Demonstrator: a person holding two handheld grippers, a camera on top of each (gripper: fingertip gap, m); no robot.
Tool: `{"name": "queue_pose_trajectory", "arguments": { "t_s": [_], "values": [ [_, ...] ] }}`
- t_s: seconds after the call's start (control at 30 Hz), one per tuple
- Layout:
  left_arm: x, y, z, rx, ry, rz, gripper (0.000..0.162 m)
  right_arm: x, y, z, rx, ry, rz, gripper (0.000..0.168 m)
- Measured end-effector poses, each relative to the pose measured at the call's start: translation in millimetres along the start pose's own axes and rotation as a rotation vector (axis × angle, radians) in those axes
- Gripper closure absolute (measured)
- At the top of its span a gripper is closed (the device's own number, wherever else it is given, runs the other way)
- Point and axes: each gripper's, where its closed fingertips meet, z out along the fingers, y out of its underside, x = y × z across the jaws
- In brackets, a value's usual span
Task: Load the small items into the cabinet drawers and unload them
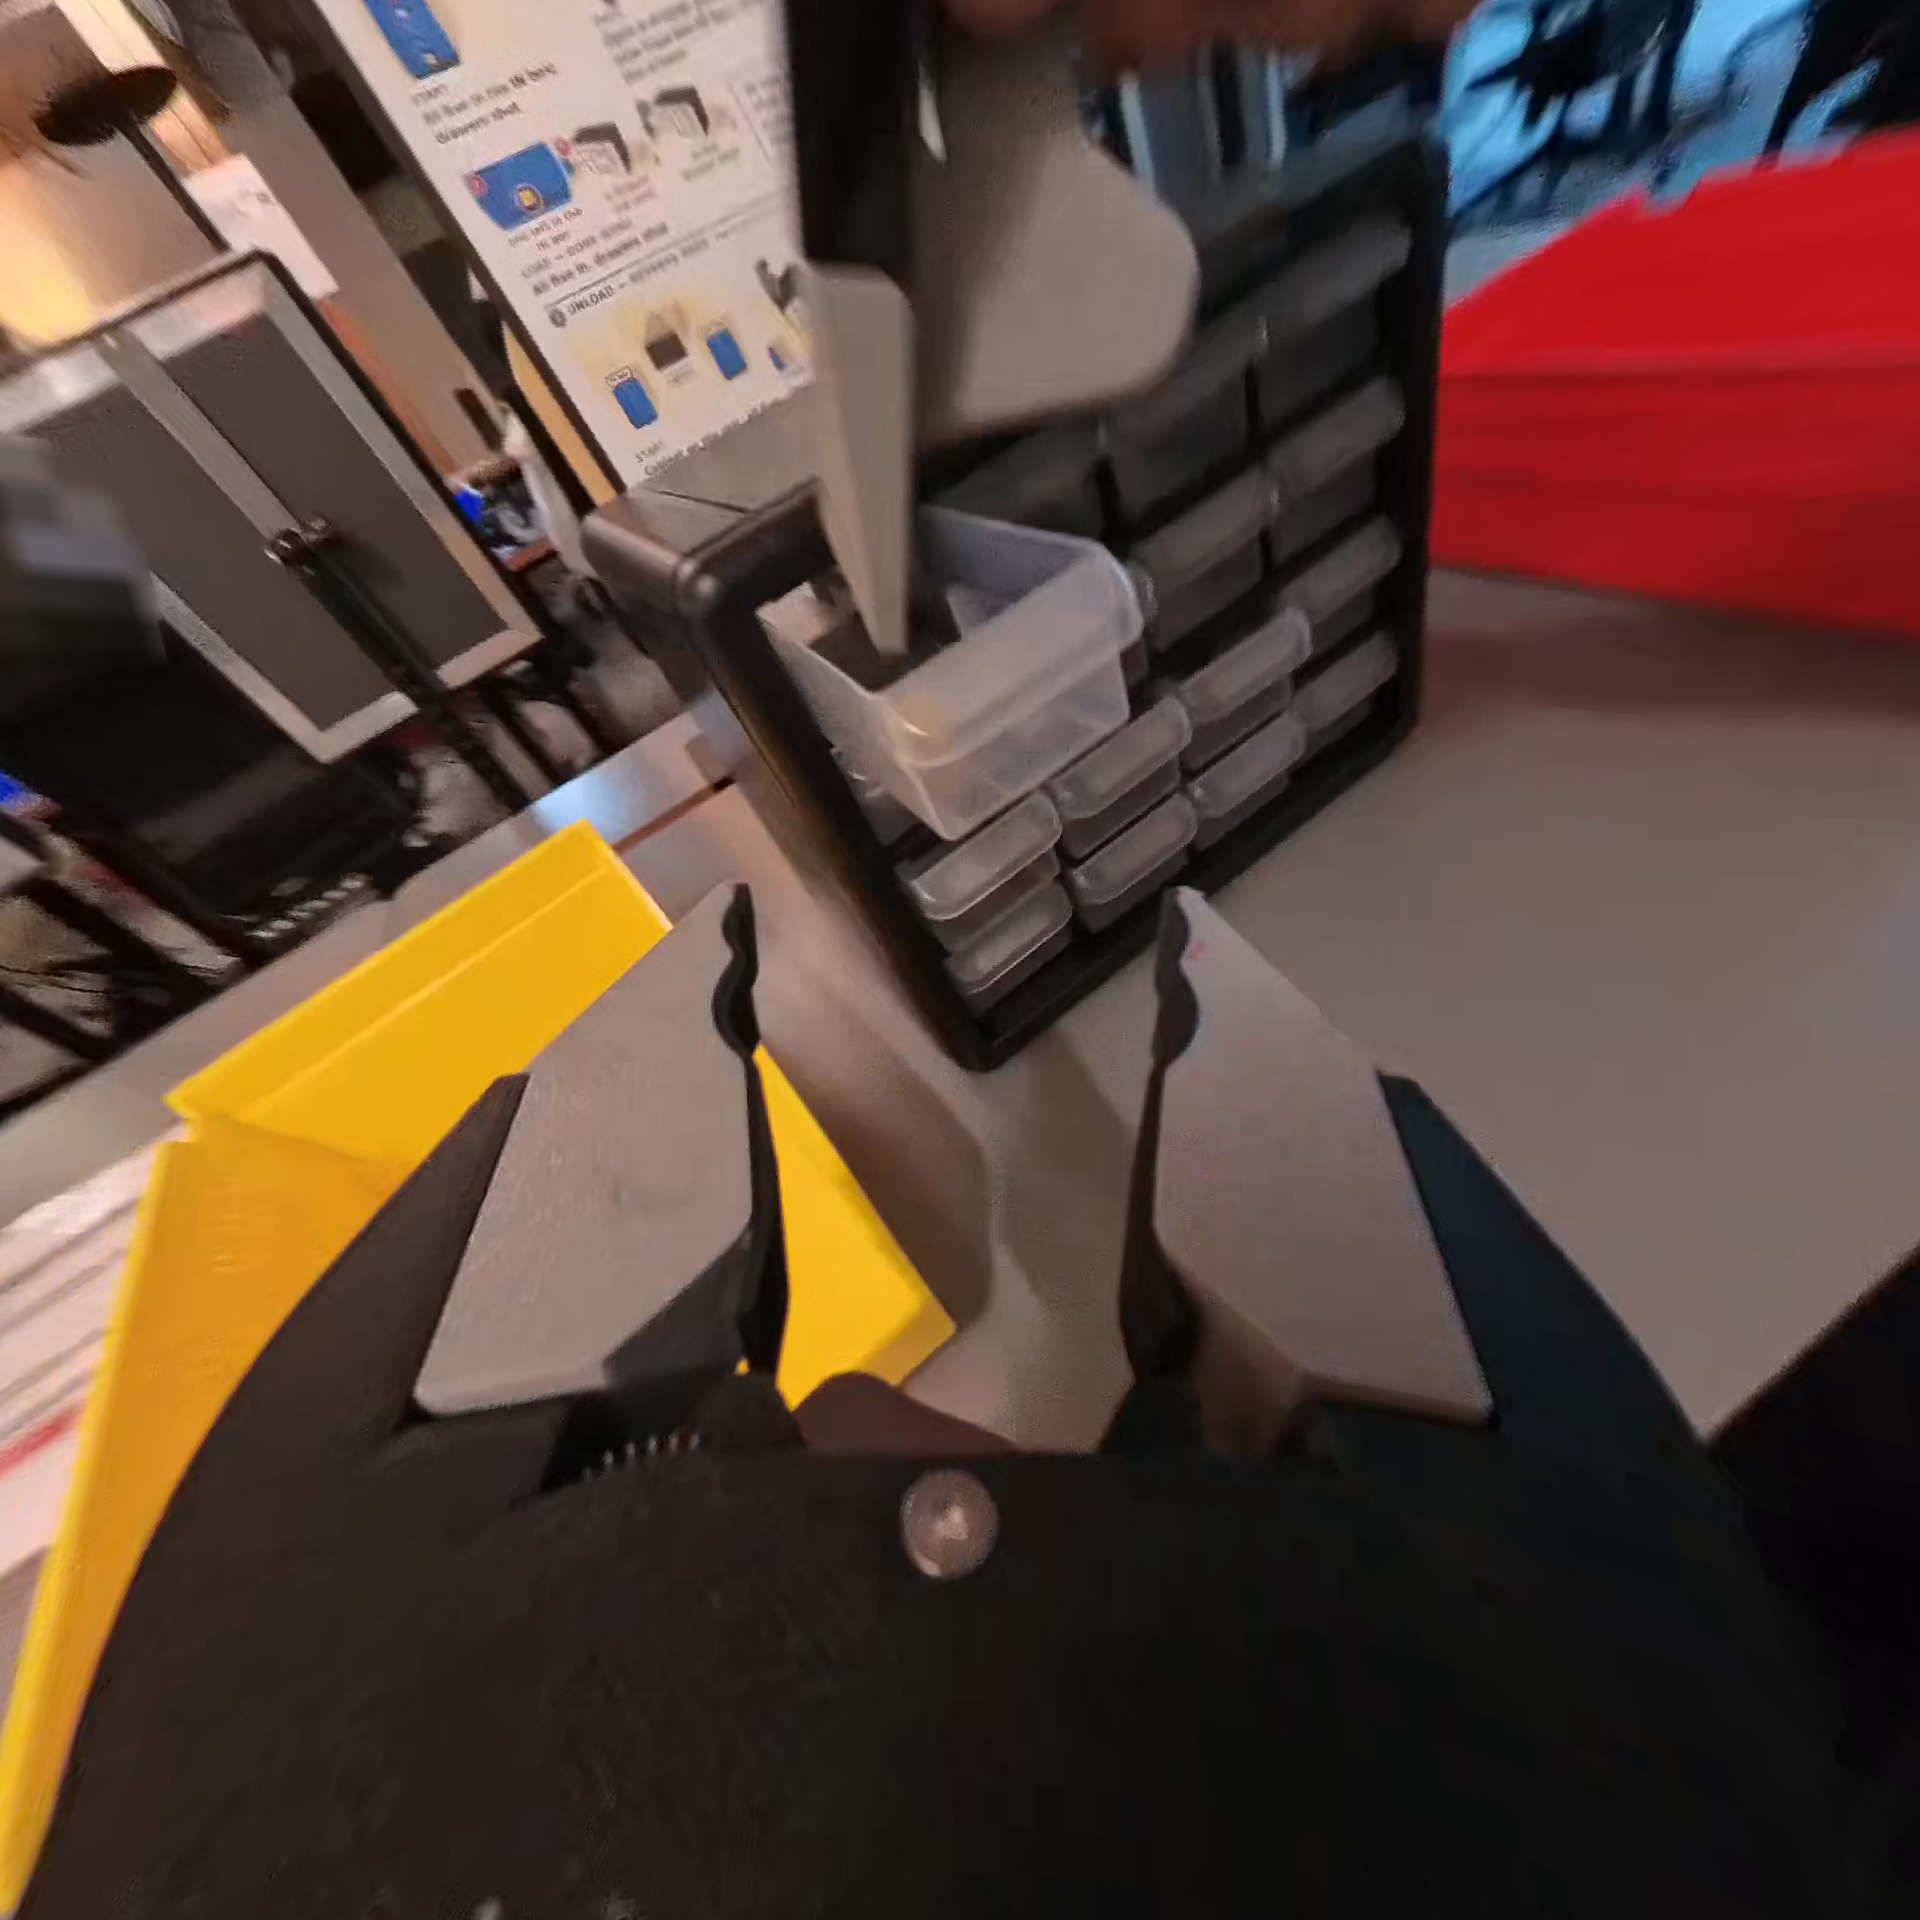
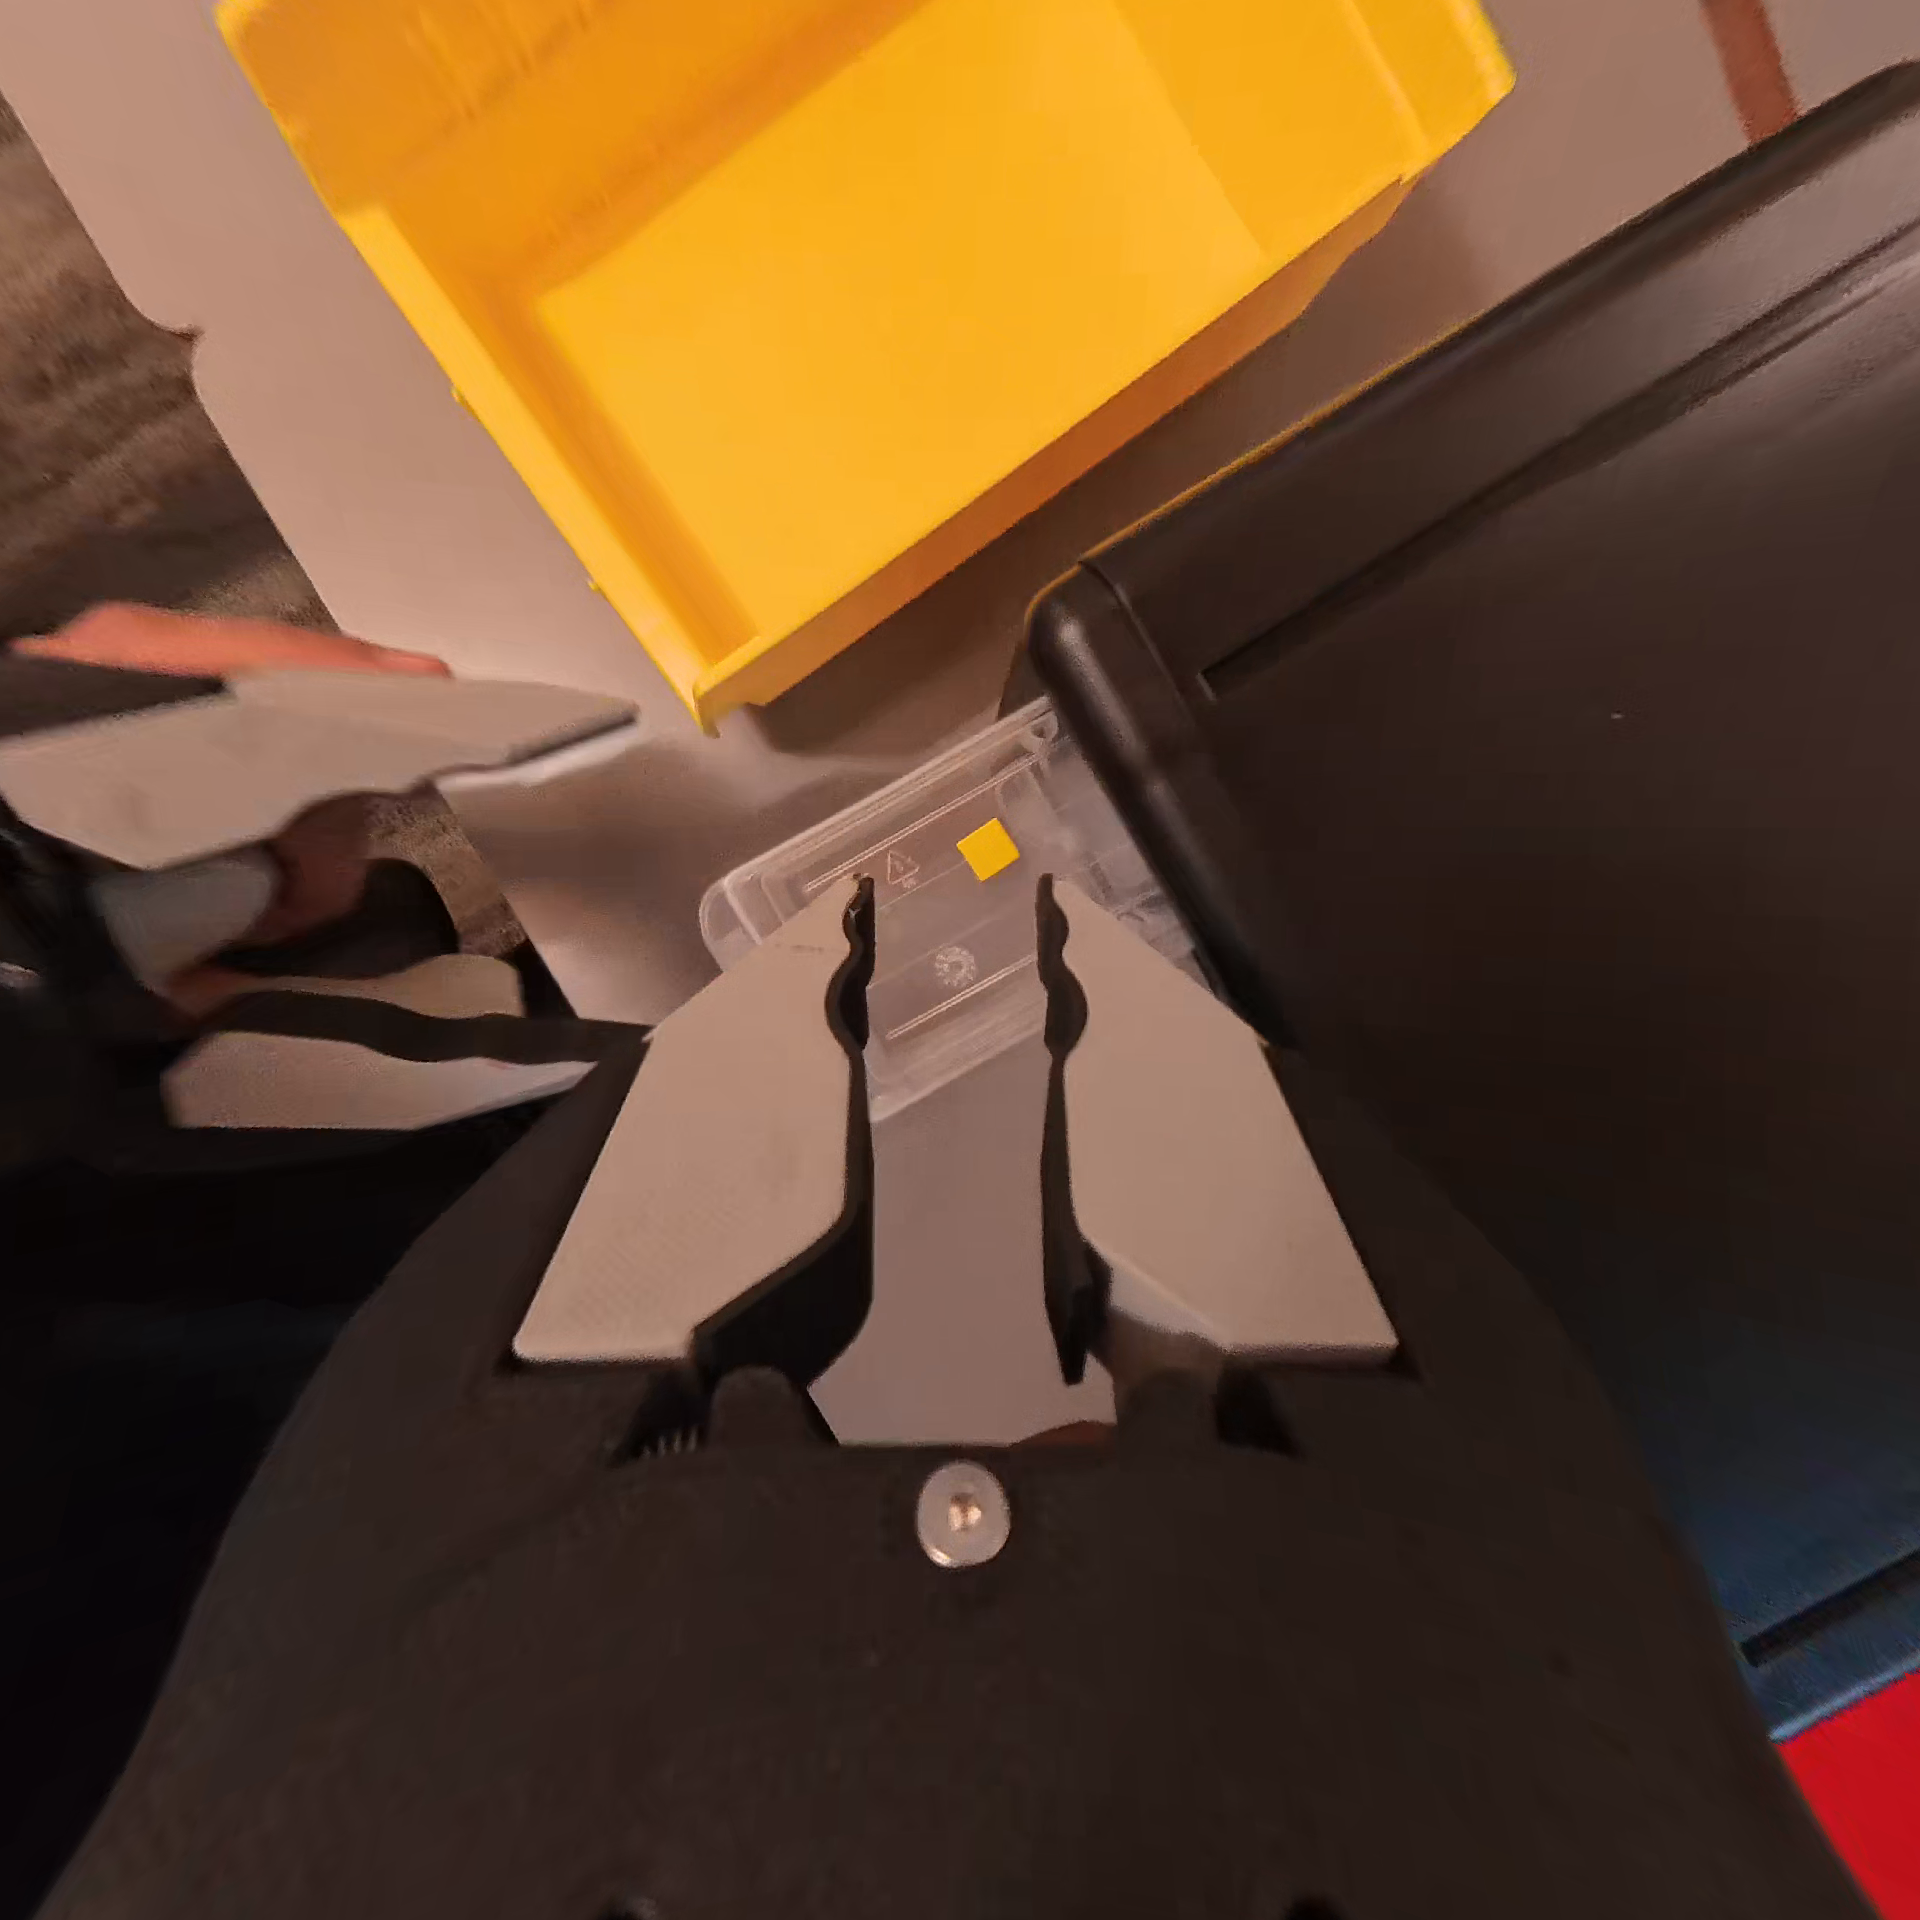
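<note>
A black cabinet (image 1: 1340, 436) with several clear drawers stands on the grey table (image 1: 1610, 935). One upper-left drawer (image 1: 1018, 686) is pulled out. In the right wrist view the open drawer (image 2: 935, 997) holds a small yellow square item (image 2: 985, 849). My right gripper (image 2: 954, 904) is open and empty, pointing down into the drawer, with the square just beyond its fingertips. One of its fingers (image 1: 868, 468) shows dipping into the drawer in the left wrist view. My left gripper (image 1: 956, 914) is open and empty, low in front of the cabinet's left corner.
A yellow bin (image 1: 416, 1039) stands left of the cabinet, and its inside looks empty in the right wrist view (image 2: 883, 312). A red bin (image 1: 1683, 416) stands at the right. An instruction sheet (image 1: 623, 208) leans behind. The left gripper's fingers (image 2: 312, 748) show at the left, held by a hand. About 7 cm separates my left fingertips from my right. The black cabinet (image 1: 1340, 436) is about equally far from each gripper, around 20 cm.
</note>
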Motion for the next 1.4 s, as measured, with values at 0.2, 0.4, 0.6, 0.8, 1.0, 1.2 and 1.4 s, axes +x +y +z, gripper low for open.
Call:
{"name": "queue_pose_trajectory", "arguments": {
  "t_s": [0.2,0.4,0.6,0.8,1.0,1.2,1.4],
  "values": [
    [-18.6,-9.6,-10.3,0.042,0.038,-0.167,0.085,1.9,6.7,16.6,-0.056,0.031,0.024,0.14],
    [-24.0,-6.1,-9.8,0.04,0.021,-0.211,0.088,7.6,5.3,26.0,-0.066,0.035,0.053,0.138],
    [-24.6,-3.8,-8.8,0.038,0.008,-0.206,0.089,9.3,3.0,28.4,-0.074,0.01,0.064,0.156],
    [-26.5,-4.0,-10.1,0.044,0.002,-0.206,0.091,9.3,4.4,28.6,-0.109,0.023,0.044,0.156],
    [-21.9,-2.2,-7.7,0.035,0.004,-0.187,0.092,4.3,-11.5,11.5,-0.026,0.007,0.038,0.157],
    [-12.2,-1.7,-0.5,0.03,-0.017,-0.12,0.106,9.0,-2.0,-28.4,0.077,0.003,0.045,0.157],
    [29.0,-26.5,-12.6,0.127,0.163,-0.062,0.162,38.6,64.8,-84.4,0.234,0.007,0.142,0.157]
  ]
}}
